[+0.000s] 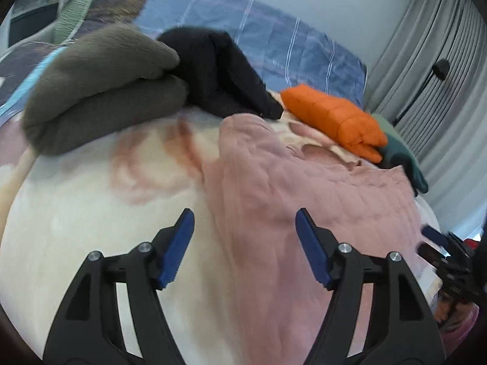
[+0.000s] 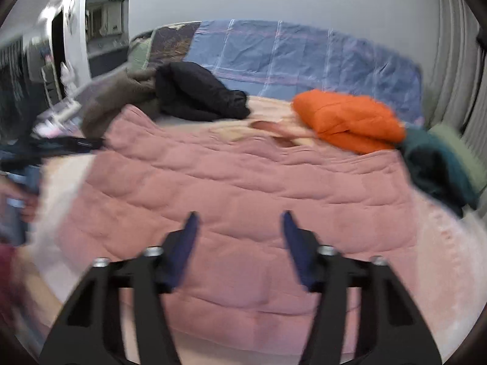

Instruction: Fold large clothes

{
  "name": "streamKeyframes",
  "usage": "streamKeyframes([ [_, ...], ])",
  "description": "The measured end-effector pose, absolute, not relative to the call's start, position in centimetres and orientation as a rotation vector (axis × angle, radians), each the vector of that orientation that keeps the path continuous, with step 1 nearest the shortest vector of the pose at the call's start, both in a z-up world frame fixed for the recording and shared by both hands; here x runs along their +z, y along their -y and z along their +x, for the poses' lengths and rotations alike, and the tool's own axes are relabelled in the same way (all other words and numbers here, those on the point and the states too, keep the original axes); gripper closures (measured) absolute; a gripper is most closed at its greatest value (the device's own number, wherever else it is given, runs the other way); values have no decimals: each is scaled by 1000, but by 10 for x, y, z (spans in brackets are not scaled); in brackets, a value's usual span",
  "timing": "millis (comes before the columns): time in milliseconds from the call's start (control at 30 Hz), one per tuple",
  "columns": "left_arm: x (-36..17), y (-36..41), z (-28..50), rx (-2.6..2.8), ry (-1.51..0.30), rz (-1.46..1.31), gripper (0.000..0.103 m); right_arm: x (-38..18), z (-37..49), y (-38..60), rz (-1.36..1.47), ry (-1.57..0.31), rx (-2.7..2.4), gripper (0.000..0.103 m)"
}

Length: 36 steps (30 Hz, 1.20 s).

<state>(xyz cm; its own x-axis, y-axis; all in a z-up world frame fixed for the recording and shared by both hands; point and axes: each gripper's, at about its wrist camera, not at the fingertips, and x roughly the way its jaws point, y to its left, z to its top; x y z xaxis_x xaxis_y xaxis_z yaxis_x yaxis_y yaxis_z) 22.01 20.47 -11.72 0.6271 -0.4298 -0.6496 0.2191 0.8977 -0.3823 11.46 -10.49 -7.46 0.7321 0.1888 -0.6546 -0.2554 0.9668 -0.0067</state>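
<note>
Left wrist view: the blue-padded fingers (image 1: pixel 182 248) of the left gripper (image 1: pixel 245 231) are spread wide and hold nothing, hovering over the cream floral bed cover (image 1: pixel 91 228) beside the left edge of the quilted pink padded garment (image 1: pixel 289 182). That garment lies spread across the middle of the bed. Behind it, toward the far edge, sit a folded grey-brown fleece (image 1: pixel 100 91), a black bundled garment (image 1: pixel 219 76) and a folded orange puffer jacket (image 1: pixel 334 118).

Right wrist view: the right gripper (image 2: pixel 240 231) is likewise spread and empty, directly above the quilted pink padded garment (image 2: pixel 243 176). The picture is blurred. I judge the garment soft, limp and bulky but light, likely to sag and slide. Pinching both near corners or the hem through all layers should carry it best.
</note>
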Motion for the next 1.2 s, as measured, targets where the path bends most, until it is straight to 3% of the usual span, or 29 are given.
streamKeyframes([
  [100,-129,-206,260,-418,-857,-303,27,-81,93,63,-223,-668,372,54],
  [200,-148,-214,294,-536,-904,-383,20,-99,62,13,-455,-614,486,41],
  [433,-183,-230,289,-665,-840,-532,23,-149,38,-68,-833,-566,582,37],
  [567,-183,-228,284,-667,-831,-521,24,-156,46,-79,-863,-579,583,28],
  [767,-185,-231,284,-675,-827,-526,24,-167,49,-103,-956,-519,513,27],
  [867,-185,-232,282,-678,-822,-528,24,-176,48,-118,-1016,-446,488,29],
  [967,-185,-232,282,-679,-822,-531,24,-178,53,-125,-1005,-451,505,49],
  [1200,-182,-230,278,-680,-809,-519,31,-179,57,-124,-949,-455,510,52],
])
